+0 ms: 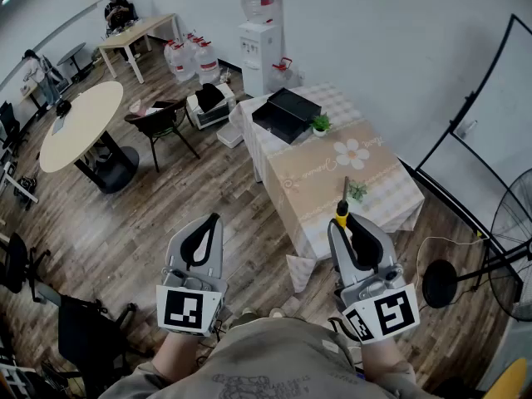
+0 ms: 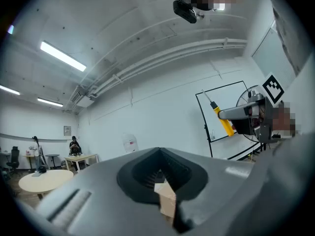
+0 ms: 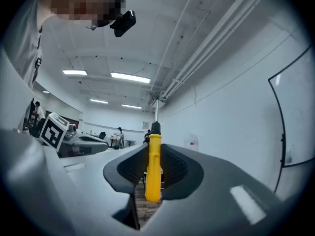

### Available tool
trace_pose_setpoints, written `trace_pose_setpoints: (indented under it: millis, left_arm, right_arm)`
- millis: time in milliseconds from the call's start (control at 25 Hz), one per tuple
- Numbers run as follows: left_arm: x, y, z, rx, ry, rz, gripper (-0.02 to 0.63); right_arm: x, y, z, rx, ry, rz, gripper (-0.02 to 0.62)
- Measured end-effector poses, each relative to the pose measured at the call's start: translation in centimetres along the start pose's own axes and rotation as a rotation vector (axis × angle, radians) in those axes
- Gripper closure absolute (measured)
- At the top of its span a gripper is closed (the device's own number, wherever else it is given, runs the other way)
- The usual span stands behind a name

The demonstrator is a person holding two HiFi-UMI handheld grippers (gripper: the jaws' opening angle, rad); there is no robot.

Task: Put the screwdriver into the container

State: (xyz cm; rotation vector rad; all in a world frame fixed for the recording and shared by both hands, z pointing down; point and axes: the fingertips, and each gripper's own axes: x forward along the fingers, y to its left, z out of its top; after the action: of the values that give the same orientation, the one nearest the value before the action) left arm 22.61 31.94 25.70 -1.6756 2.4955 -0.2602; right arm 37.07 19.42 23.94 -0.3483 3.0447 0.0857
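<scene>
Over a wood-plank floor, head view: clothed table (image 1: 332, 181) carrying the black container (image 1: 285, 113), round table (image 1: 79, 123) at left | left gripper view: left gripper (image 2: 160, 173) jaws pressed together, empty, white wall beyond | right gripper view: right gripper (image 3: 153, 173) pinching the yellow-handled screwdriver (image 3: 154, 166), shaft upright, well apart from container.

One screwdriver (image 1: 342, 210), two grippers (image 1: 208, 225) (image 1: 347, 225), one container (image 1: 285, 115), two plants (image 1: 320, 124) (image 1: 357, 191).

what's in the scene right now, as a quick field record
right claw: shut on screwdriver, yellow handle between the jaws, shaft pointing forward
left claw: shut, empty
black box: on far end of table, probably the container
task state: screwdriver held in the air, not yet in the box
</scene>
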Motion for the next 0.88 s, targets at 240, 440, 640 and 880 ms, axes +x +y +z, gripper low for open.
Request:
trace_pose_setpoints:
  millis: [240, 440, 640, 880]
  left_arm:
    - [0.1, -0.4, 0.0, 0.001, 0.007, -0.004, 0.606]
    - [-0.1, -1.1, 0.1, 0.001, 0.008, -0.013, 0.606]
    - [-0.6, -1.8, 0.1, 0.010, 0.016, -0.007, 0.606]
    - [-0.3, -1.7, 0.3, -0.006, 0.025, 0.037, 0.606]
  right_arm:
    - [-0.2, -0.1, -0.2, 0.012, 0.002, 0.000, 0.492]
    - [-0.8, -0.1, -0.4, 0.029, 0.008, 0.007, 0.492]
    - [-1.7, -0.2, -0.4, 0.030, 0.011, 0.016, 0.492]
    - [-1.8, -0.8, -0.5, 0.023, 0.015, 0.033, 0.492]
